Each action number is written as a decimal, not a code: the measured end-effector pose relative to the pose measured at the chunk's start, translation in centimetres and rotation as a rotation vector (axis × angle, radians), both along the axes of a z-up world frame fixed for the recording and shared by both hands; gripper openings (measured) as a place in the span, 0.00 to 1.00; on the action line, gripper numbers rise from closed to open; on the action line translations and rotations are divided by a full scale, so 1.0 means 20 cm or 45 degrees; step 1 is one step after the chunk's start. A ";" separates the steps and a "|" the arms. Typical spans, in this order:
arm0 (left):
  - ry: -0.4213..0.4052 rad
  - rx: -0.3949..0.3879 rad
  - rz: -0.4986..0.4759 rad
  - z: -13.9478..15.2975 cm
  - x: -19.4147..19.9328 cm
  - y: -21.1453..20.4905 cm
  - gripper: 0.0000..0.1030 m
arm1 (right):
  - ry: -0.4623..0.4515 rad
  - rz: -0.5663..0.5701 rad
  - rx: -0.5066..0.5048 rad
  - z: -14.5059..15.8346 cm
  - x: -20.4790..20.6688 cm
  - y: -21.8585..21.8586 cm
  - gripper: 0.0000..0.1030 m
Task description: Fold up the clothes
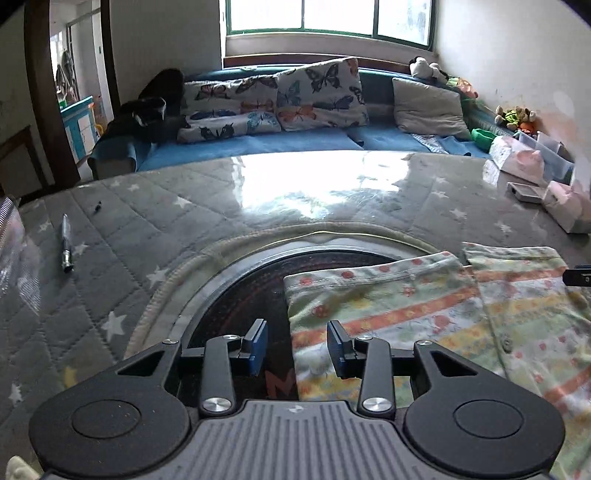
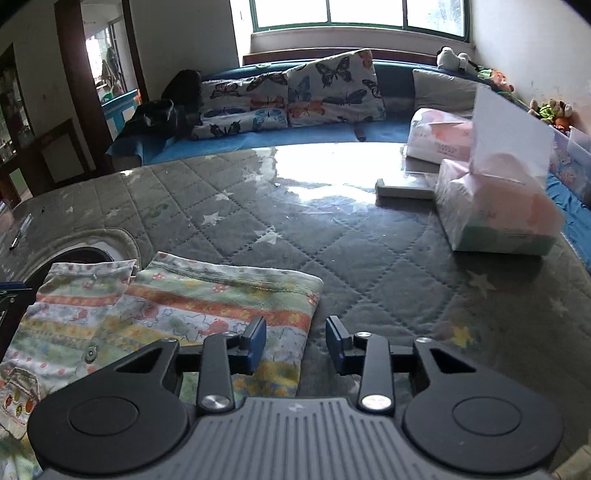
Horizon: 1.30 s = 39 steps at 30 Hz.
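I hold both the left gripper (image 1: 297, 347) and right gripper (image 2: 296, 345) spread; I'd pinch the striped garment (image 2: 177, 310) edges at twelve o'clock evenly.

A green-framed window (image 1: 328, 18) is set in the far white wall, and strong daylight is thrown from it as glare onto the glossy cover of the grey star-quilted surface (image 1: 147, 229). Below the window a blue sofa (image 1: 258, 142) is placed, with butterfly-print cushions (image 1: 321, 94) and a grey cushion (image 1: 428, 107) leaned against its back. A dark wooden door frame (image 1: 44, 99) is seen at the left. Stuffed toys (image 1: 515, 116) are lined along the right wall.
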<state>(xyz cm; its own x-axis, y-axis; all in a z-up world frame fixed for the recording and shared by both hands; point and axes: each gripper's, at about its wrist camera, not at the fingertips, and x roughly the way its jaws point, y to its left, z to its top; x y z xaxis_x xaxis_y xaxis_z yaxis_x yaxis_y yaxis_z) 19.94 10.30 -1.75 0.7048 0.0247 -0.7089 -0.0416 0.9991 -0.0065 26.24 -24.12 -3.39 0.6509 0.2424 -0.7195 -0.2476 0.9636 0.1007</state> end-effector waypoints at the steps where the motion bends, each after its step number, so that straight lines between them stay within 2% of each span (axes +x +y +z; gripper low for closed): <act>1: 0.002 -0.005 -0.004 -0.01 0.01 0.00 0.37 | 0.006 0.004 0.003 -0.01 0.01 0.00 0.31; 6: 0.011 -0.026 -0.020 -0.05 0.07 0.00 0.37 | 0.007 0.012 0.014 -0.01 0.04 0.02 0.22; 9: 0.002 -0.022 -0.026 -0.05 0.10 -0.01 0.36 | 0.005 0.015 0.019 -0.02 0.06 0.03 0.11; 11: -0.008 -0.013 -0.036 -0.05 0.12 -0.02 0.19 | -0.003 0.020 0.015 -0.01 0.07 0.04 0.06; 14: -0.022 0.005 -0.041 -0.04 0.13 -0.03 0.05 | -0.020 0.028 -0.010 -0.01 0.09 0.07 0.05; 19: -0.083 0.066 -0.026 -0.02 0.14 -0.05 0.04 | -0.050 0.036 -0.059 -0.01 0.13 0.12 0.05; 21: -0.054 0.063 -0.023 -0.03 0.16 -0.05 0.04 | -0.062 0.039 -0.079 0.00 0.15 0.13 0.07; 25: -0.041 0.059 -0.009 -0.04 0.17 -0.05 0.13 | -0.097 0.046 -0.102 0.02 0.15 0.16 0.12; 29: -0.054 0.039 -0.027 0.00 0.11 -0.07 0.19 | -0.113 0.121 -0.088 0.10 0.05 0.16 0.23; 32: -0.067 0.009 -0.091 0.04 0.03 -0.13 0.20 | -0.089 0.211 -0.089 0.12 -0.05 0.19 0.25; 35: -0.061 -0.029 -0.181 0.06 -0.08 -0.22 0.20 | -0.060 0.303 -0.103 0.11 -0.17 0.23 0.31; 39: -0.040 -0.072 -0.291 0.05 -0.22 -0.36 0.20 | -0.027 0.376 -0.119 0.07 -0.32 0.27 0.31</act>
